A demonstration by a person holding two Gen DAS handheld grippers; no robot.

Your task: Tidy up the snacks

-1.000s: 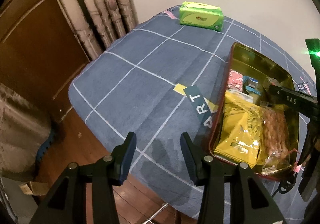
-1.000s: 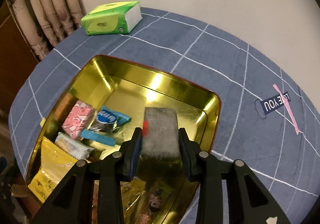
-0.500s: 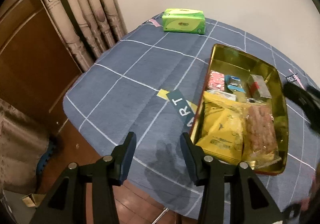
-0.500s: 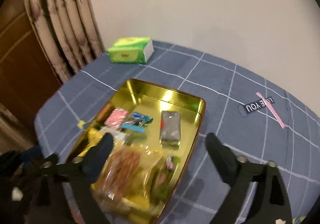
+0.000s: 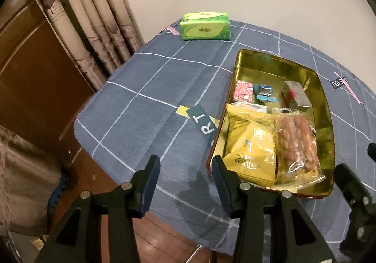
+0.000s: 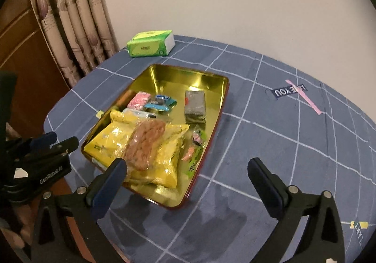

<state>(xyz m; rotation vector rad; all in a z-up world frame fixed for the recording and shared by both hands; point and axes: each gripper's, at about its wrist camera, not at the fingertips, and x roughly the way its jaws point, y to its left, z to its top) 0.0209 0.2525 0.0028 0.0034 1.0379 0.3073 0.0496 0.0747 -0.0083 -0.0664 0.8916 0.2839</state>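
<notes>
R claw (image 6: 186,183) opening wide, nothing in it; L claw (image 5: 185,180) part-spread, empty. Snacks all sit in gold tin (image 6: 211,79) on worktop, grey pack (image 6: 195,106) incl. Looks near done; next prob. tidy/close tin.

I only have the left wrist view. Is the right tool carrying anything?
Observer: No. The right tool is opening its jaws, and nothing is between them.
Operator: Is anything in the tin beside the yellow bags? I just see a green glare there.
Observer: A small green packet lies along the wall of the tin, next to the yellow bags.
Operator: And the tissue pack?
Observer: The green tissue pack has a plain white end face, turned away from the curtain.
</notes>
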